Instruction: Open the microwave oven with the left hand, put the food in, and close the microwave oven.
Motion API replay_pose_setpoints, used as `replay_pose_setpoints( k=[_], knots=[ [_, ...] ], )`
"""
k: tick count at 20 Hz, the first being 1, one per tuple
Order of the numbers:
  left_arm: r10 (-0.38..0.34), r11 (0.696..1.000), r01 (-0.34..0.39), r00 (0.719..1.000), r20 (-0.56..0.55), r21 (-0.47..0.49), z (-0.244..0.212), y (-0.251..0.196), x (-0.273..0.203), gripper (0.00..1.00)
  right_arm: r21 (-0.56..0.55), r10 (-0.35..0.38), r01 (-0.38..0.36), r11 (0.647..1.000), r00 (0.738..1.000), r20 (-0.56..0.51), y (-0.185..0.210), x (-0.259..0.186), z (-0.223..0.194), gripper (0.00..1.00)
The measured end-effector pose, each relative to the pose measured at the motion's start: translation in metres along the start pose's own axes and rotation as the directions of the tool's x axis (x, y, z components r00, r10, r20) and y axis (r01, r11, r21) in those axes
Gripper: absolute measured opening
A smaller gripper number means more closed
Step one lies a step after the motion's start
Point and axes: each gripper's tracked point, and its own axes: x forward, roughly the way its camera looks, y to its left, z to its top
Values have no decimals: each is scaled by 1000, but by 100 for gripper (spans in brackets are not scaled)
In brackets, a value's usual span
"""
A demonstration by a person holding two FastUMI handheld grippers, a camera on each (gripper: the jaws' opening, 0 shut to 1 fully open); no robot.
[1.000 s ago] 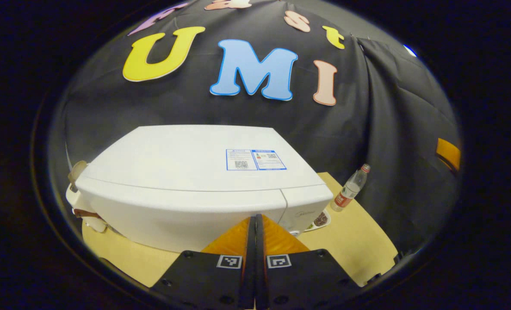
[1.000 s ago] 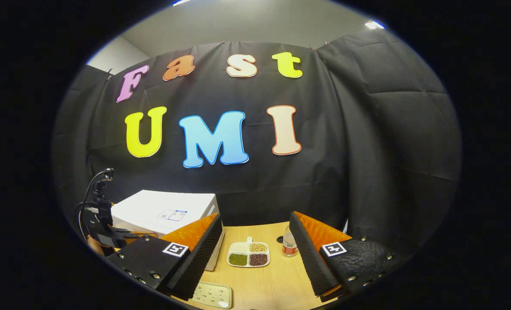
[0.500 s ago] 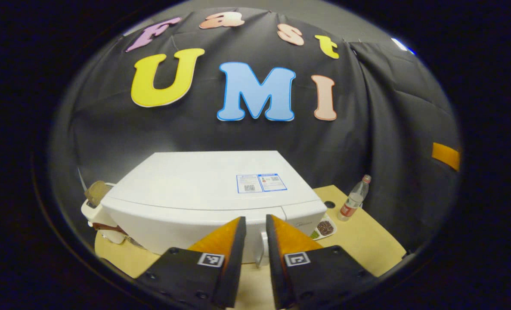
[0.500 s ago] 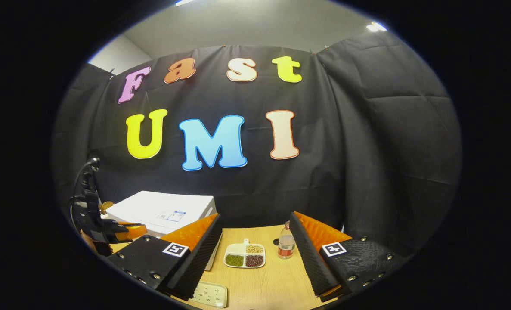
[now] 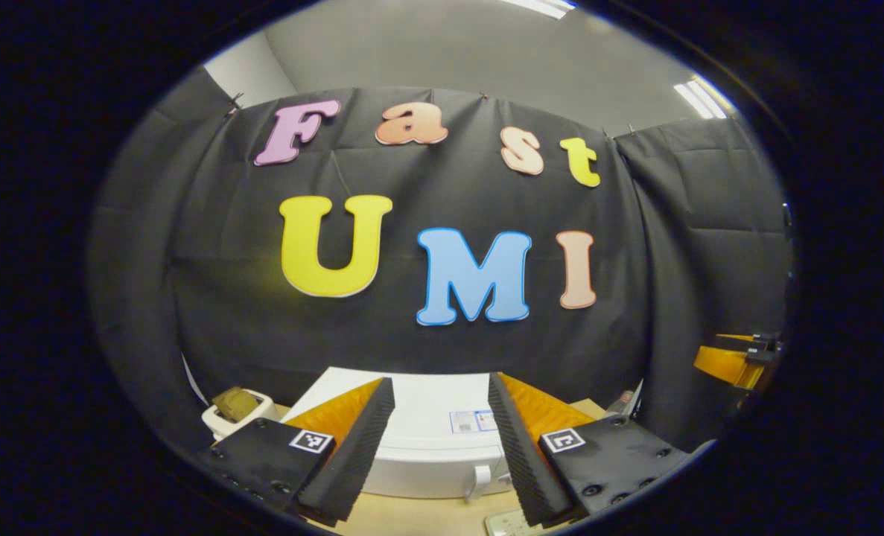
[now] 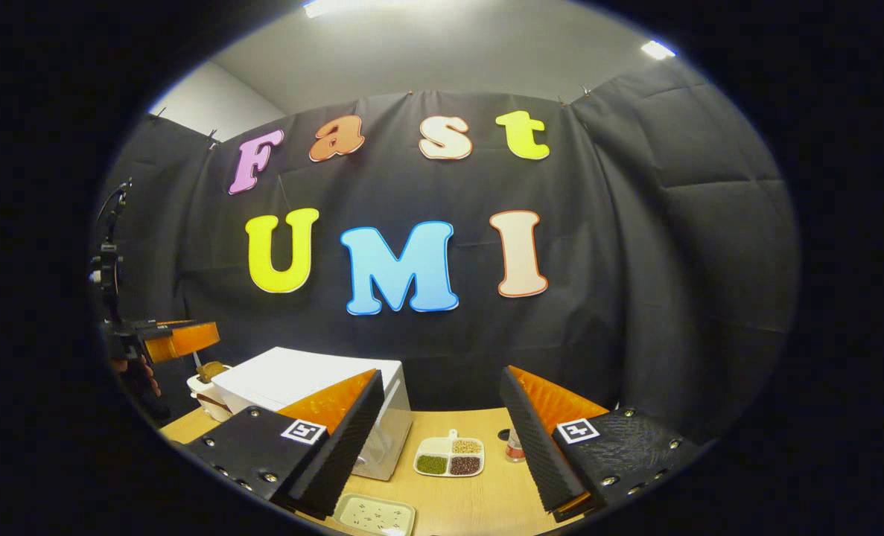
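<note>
Door handle untouched, microwave shut. Left gripper spread, empty: lower, straddle handle, pinch, pull. Right gripper spread, idle.

Bare light wooden tabletop lies between the white box-shaped microwave oven, white sectioned food dish and clear plastic bottle.

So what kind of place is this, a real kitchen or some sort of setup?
Most likely a staged recording booth, not a real kitchen: black cloth hangs as walls under a plain ceiling with strip lights, and a white microwave oven sits on a small wooden table beside a divided dish of beans.
</note>
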Motion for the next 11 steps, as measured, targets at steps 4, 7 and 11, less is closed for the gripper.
replay_pose_setpoints(
  k=[4, 7, 11],
  knots=[
    [-102, 995, 100, 987, 122, 20, 108, -22, -35, 82, -8, -10, 11, 1000, 1000, 22, 12, -6, 30, 96],
    [-116, 993, 118, 980, 164, -6, 144, -14, -62, 87, 12, -20, 19, 1000, 999, 47, 30, -25, 50, 97],
    [-103, 995, 103, 985, 136, 3, 109, -13, -81, 86, 4, -30, 30, 1000, 997, 74, 53, -46, 64, 96]
  ],
)
